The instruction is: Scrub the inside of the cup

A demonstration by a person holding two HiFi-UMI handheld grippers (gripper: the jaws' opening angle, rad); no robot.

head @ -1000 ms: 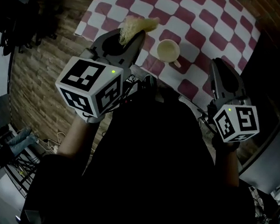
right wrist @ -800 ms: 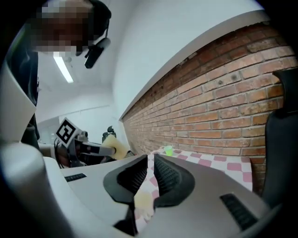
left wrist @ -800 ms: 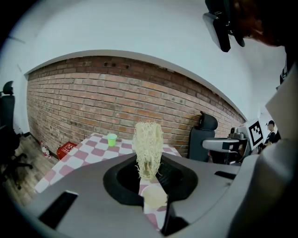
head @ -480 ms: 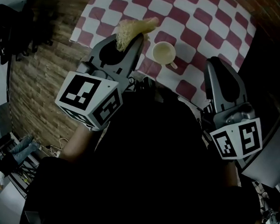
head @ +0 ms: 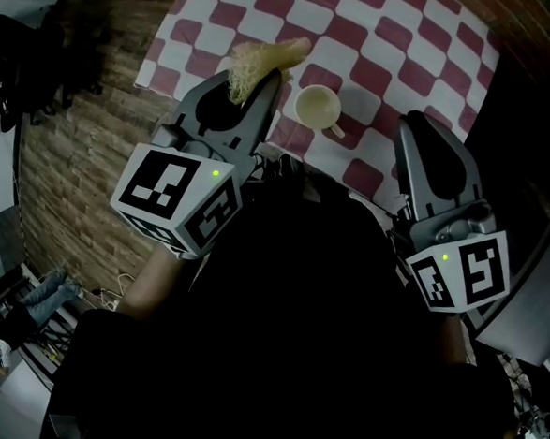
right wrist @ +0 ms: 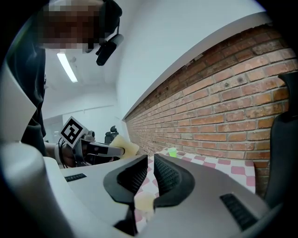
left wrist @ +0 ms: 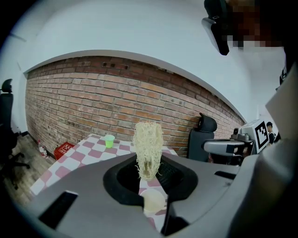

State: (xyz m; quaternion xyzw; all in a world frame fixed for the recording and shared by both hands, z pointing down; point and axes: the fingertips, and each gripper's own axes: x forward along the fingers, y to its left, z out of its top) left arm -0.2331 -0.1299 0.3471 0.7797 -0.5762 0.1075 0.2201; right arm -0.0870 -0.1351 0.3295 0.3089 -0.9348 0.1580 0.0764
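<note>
A cream cup with a handle stands upright on the red-and-white checked tablecloth. My left gripper is raised left of the cup and is shut on a pale yellow loofah scrubber that sticks out past its tips. In the left gripper view the loofah scrubber stands up between the jaws of the left gripper, with the cup far below. My right gripper hovers right of the cup. In the right gripper view the right gripper shows a narrow gap with nothing in it.
A small green cup sits at the table's far end, a red crate on the floor beside it. A brick wall runs behind the table. A black chair stands near the wall. Wood flooring lies left of the table.
My right gripper has come up closer to the head camera and a little left. The left gripper with the loofah has barely shifted. The cup has not moved on the cloth.
</note>
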